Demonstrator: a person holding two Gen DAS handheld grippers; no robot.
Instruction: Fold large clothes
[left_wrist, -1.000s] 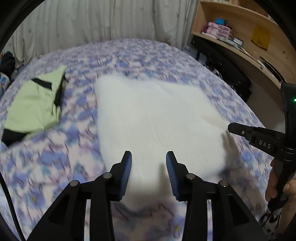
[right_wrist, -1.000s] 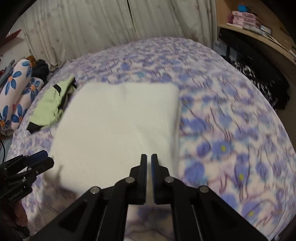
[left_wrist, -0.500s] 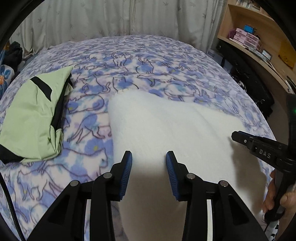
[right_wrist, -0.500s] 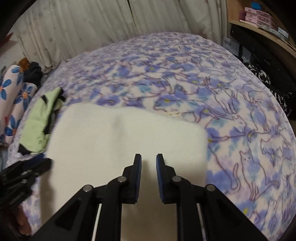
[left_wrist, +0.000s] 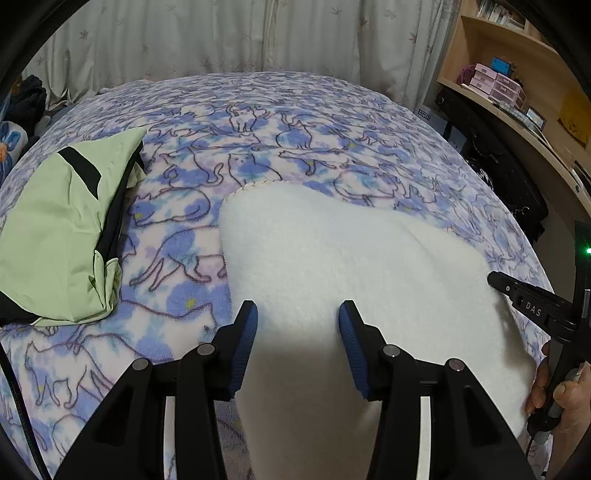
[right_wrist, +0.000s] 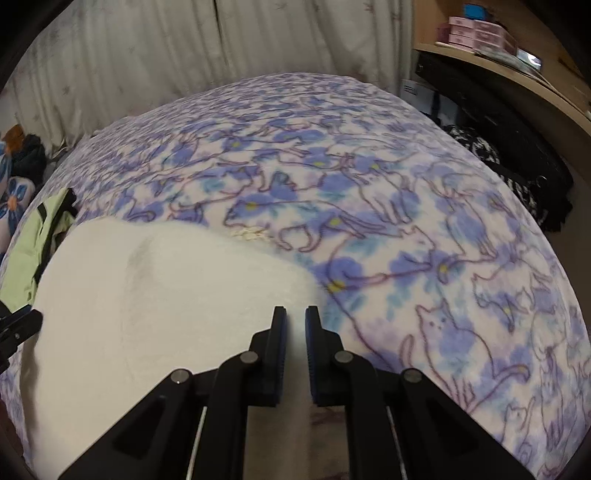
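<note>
Over the last second both views have slid in over the white fleece (left_wrist: 351, 266), which now fills the near frame where it earlier lay further off – the hands have come to its near edge, so by my reading a fold is about to start, not finish. The left gripper (left_wrist: 298, 332) has its jaws spreading, wider than a moment ago, with fleece beneath them but nothing pinched. The right gripper (right_wrist: 295, 343) is closing, its jaws nearly pressed together with only a thin gap; no cloth is clearly caught in it. The fleece lies flat on the cat-print bedspread (left_wrist: 303, 122) – thick, fluffy, round-cornered, with a stitched hem at its far edge. A green jacket (left_wrist: 59, 229) sits folded to the left, apart.
</note>
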